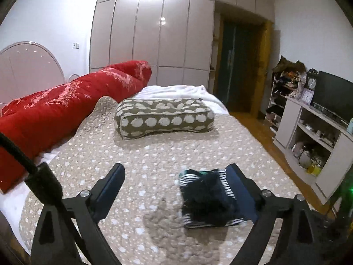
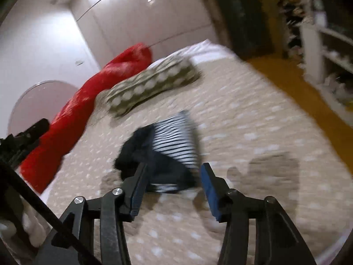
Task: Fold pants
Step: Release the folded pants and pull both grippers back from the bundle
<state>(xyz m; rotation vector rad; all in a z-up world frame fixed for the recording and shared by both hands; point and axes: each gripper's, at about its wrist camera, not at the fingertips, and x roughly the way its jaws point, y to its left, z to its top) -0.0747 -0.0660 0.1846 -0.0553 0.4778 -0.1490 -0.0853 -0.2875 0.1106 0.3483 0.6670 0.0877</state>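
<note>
Motion blur smears the right wrist view, and no writing is legible anywhere. The left gripper (image 1: 176, 172) is spread wide and holds nothing; its right finger hides one edge of the folded pants (image 1: 207, 198) on the bedspread (image 1: 154, 154). The right gripper (image 2: 174, 172) is also spread and empty, just short of the bundle.

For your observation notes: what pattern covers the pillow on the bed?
White blobs on olive-brown fabric, on the pillow; clearest in the left wrist view.
</note>
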